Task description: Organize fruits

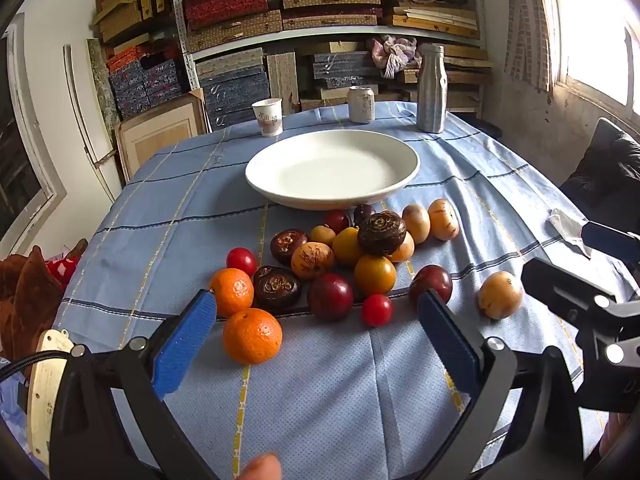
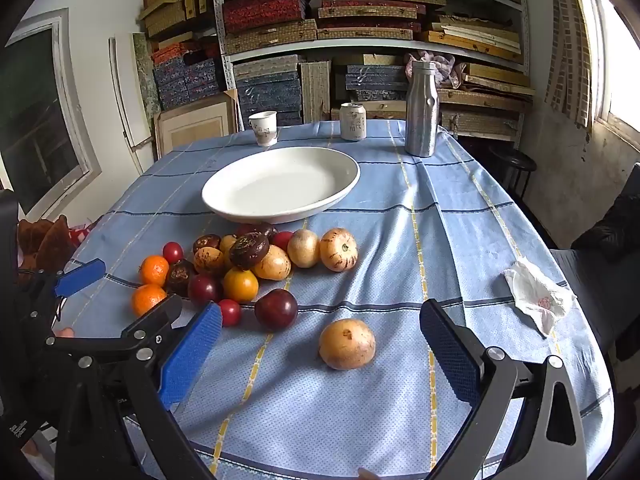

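A heap of fruit (image 1: 360, 256) lies on the blue checked tablecloth (image 1: 168, 216) in front of an empty white plate (image 1: 332, 168). It holds oranges, dark plums, small red fruits, brown wrinkled fruits and tan striped ones. My left gripper (image 1: 316, 320) hangs open just short of the heap, with the nearest orange (image 1: 252, 335) beside its left finger. My right gripper (image 2: 320, 332) is open too, and a lone tan fruit (image 2: 347, 344) lies on the cloth between its blue pads (image 2: 192, 354), untouched. The same plate (image 2: 280, 184) and heap (image 2: 240, 264) show in the right wrist view.
At the table's far edge stand a paper cup (image 1: 268, 117), a drink can (image 1: 361, 104) and a metal bottle (image 1: 431, 88). A crumpled tissue (image 2: 538, 300) lies at the right edge. Shelves stacked with boxes fill the back wall. A brown soft toy (image 1: 28, 292) sits at the left.
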Available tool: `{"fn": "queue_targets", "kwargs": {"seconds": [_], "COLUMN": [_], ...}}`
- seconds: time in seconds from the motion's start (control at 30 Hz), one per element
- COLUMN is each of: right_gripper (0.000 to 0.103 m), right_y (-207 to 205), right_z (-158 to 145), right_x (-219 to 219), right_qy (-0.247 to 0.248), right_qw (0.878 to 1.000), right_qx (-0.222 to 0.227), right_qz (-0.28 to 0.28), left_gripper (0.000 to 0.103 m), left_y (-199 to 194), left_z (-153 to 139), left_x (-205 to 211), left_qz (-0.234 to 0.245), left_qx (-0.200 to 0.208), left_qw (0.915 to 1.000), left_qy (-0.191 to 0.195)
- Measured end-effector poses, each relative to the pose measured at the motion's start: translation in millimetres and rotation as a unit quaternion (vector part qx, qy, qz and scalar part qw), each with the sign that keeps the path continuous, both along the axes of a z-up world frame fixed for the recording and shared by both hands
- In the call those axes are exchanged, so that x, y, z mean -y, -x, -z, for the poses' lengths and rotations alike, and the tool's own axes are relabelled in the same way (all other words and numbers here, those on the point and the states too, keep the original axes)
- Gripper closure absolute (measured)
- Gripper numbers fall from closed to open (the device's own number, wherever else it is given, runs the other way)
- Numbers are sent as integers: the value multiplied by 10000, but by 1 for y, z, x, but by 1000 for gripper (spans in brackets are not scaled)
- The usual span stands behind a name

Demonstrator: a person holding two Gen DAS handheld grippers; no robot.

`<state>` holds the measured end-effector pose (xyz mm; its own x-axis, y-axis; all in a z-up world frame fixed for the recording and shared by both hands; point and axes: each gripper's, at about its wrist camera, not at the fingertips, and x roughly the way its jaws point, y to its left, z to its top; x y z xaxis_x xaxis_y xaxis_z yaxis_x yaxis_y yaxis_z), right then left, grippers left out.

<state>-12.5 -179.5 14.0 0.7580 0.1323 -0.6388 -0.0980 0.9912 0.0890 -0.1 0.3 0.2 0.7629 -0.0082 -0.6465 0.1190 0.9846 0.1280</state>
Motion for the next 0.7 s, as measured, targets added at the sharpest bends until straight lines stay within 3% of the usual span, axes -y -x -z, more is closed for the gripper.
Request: {"fn": "queue_targets", "kwargs": {"seconds": [0.7], "right_gripper": [3], "right_y": [-1], "right_z": [-1], "right_x": [-1], "right_qy": [22], "right_qw": [10000], "right_qx": [-16], "right_qz": [-1], "left_gripper": [4], "left_y": [-1], "left_z": [0], "left_x": [0], "left_qz": [-11], "left_qx": [-36], "left_qw": [10000], "left_qy": [36]}}
